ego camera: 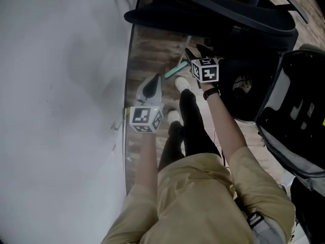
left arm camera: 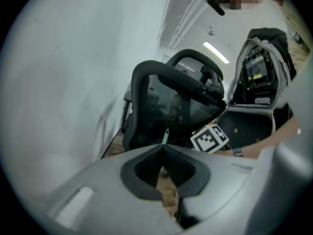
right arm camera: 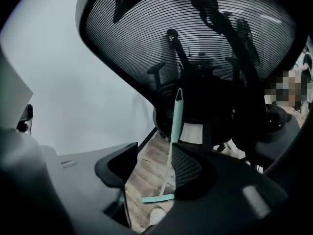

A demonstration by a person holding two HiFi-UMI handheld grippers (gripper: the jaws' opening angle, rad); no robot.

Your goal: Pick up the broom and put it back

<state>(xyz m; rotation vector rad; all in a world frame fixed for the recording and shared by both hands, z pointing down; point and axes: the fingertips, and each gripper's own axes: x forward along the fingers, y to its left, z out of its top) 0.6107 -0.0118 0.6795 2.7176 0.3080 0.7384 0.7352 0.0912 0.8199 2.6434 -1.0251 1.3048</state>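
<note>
The broom [right arm camera: 176, 126] has a teal handle and a teal head [right arm camera: 158, 198] that rests on the wood floor, and it leans against a black mesh chair [right arm camera: 195, 48]. My right gripper [right arm camera: 154, 155] is open. The broom stands beyond its jaws and clear of both pads. In the head view the broom [ego camera: 175, 70] lies just past the right gripper [ego camera: 192, 57]. My left gripper [ego camera: 151, 88] hangs near the white wall, to the left of the broom. Its jaws meet at the tips with nothing between them [left arm camera: 163, 148], and the handle's tip [left arm camera: 165, 136] shows beyond.
A white wall [ego camera: 61, 85] fills the left. The chair [ego camera: 213, 14] stands ahead, and an open black case [ego camera: 299, 111] sits at the right. The person's white shoes [ego camera: 182, 83] stand on the narrow strip of wood floor [ego camera: 147, 55].
</note>
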